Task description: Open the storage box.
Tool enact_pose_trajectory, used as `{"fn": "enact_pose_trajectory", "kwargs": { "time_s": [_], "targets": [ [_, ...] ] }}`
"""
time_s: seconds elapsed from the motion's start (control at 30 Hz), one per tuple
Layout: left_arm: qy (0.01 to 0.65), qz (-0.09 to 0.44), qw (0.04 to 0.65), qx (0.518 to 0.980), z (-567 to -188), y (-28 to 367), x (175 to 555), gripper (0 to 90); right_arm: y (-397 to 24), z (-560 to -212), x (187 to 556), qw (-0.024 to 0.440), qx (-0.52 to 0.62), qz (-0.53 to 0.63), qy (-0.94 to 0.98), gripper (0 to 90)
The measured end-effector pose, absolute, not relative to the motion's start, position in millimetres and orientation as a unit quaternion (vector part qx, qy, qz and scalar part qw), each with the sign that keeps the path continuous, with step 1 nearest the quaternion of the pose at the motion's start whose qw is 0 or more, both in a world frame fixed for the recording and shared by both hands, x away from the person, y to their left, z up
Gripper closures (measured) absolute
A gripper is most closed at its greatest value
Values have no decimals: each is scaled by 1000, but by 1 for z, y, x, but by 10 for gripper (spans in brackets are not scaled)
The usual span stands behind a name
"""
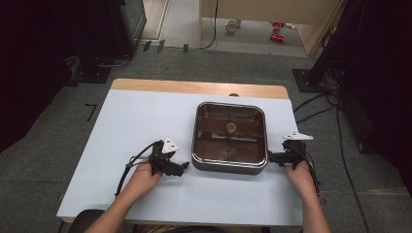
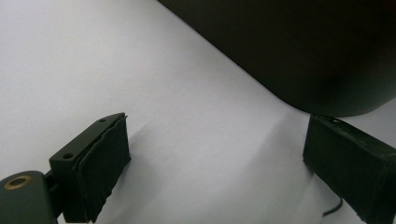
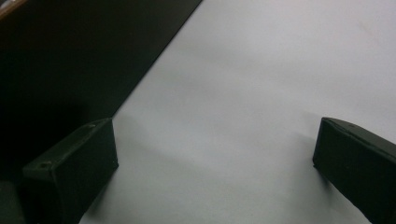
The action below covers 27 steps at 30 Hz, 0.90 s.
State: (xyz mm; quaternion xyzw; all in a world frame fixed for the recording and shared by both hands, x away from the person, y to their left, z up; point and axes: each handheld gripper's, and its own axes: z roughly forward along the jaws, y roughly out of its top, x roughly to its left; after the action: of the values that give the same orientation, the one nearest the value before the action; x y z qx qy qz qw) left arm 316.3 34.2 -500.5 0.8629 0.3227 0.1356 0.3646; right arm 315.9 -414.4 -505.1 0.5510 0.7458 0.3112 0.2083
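So there's a square dark tray (image 1: 229, 168) with a glossy brownish inside sitting right of centre on the white table (image 1: 136, 121), with a small round yellowish thing (image 1: 231, 127) in the middle of it. The left gripper (image 1: 182, 169) is just off the tray's near left corner, lying low on the table and pointing at it. The right gripper (image 1: 270, 158) is right up against the tray's right side near the near corner; can't tell if it touches. A wood strip (image 1: 194, 87) runs along the table's far edge.
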Motion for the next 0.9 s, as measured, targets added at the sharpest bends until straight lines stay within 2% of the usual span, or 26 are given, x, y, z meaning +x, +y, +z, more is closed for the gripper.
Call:
{"fn": "enact_pose_trajectory", "kwargs": {
  "time_s": [0.7,0.8,0.9],
  "targets": [
    [326,141,360,862,-500,33,316,51,-414,-505,316,209,551,311,746,0],
    [345,146,352,858,-501,32,316,6,-414,-505,316,209,550,311,746,0],
    [349,148,350,856,-501,31,315,5,-414,-505,316,209,551,311,746,0]
  ]
}}
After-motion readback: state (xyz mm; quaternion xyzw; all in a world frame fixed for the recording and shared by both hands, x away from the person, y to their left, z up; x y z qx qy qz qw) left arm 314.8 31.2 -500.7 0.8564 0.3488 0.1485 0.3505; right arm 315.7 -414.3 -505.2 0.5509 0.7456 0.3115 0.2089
